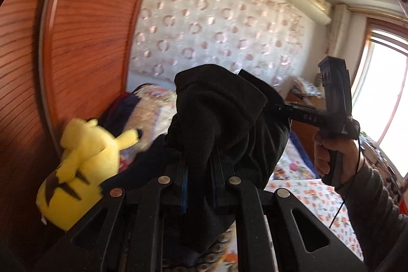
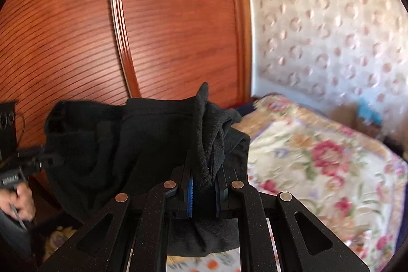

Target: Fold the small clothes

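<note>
Both grippers, left (image 1: pixel 199 167) and right (image 2: pixel 204 182), pinch the black garment (image 2: pixel 142 139) mid-frame by thin folds, so a tug could slip one.

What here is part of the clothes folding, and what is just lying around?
Part of the job:
black garment
left gripper, shut on it
right gripper, shut on it

Just lying about:
yellow plush toy
floral bedspread
wooden wardrobe

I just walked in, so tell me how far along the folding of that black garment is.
Done: the black garment is picked up, pinched at two spots by the left tool and right tool. In hand: it hangs bunched and creased between them, above the floral bedspread. Left: no neat fold shows yet, so spreading, folding and setting it down all remain.
</note>
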The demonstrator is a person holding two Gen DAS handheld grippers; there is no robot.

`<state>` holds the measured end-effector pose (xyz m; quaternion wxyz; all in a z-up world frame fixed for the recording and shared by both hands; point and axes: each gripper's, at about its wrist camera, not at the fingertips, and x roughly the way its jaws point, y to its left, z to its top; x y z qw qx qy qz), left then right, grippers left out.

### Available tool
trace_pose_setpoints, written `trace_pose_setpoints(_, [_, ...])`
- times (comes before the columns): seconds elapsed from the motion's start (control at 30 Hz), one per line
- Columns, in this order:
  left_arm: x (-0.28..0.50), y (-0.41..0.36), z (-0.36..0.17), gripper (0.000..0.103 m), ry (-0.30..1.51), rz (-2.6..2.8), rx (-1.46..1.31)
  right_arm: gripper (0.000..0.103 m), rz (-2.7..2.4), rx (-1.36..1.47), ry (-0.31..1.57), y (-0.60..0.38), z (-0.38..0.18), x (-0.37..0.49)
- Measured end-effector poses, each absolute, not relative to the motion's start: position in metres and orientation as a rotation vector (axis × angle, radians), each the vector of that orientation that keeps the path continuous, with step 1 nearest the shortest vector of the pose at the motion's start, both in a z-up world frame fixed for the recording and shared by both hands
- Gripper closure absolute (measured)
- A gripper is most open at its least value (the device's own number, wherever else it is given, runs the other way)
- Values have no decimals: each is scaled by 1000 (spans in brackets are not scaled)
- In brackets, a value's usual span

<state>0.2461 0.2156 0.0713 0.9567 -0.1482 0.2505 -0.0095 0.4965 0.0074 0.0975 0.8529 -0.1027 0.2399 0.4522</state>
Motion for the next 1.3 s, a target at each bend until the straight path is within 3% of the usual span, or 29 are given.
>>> trace_pose_setpoints(0.17, [252, 257, 3, 89, 620, 38, -423, 91, 895, -310, 643, 56, 37, 560])
trace_pose_setpoints(0.3, [250, 256, -21, 89, 639, 42, -448, 85, 869, -337, 622, 67, 19, 571])
trace_pose_setpoints(0.47, [241, 249, -12, 88, 612, 70, -407, 61, 838, -307, 529, 58, 30, 561])
trace_pose_setpoints(0.53, [232, 245, -5, 84, 602, 97, -366, 57, 837, -291, 498, 48, 30, 543])
trace_pose_setpoints(0.6, [224, 240, 4, 78, 585, 114, -327, 55, 834, -278, 464, 33, 30, 522])
trace_pose_setpoints(0.97, [176, 197, 36, 68, 510, 114, -183, 52, 805, -217, 414, -72, 21, 369])
trace_pose_setpoints(1.03, [170, 182, 44, 57, 499, 92, -161, 52, 788, -207, 405, -93, 24, 346])
trace_pose_setpoints(1.17, [162, 143, 59, 49, 479, 34, -120, 52, 737, -183, 378, -135, 31, 302])
trace_pose_setpoints(1.23, [158, 123, 64, 34, 465, 2, -99, 52, 714, -165, 375, -152, 34, 283])
trace_pose_setpoints(1.3, [155, 100, 70, 27, 448, -37, -74, 51, 686, -155, 370, -171, 35, 261])
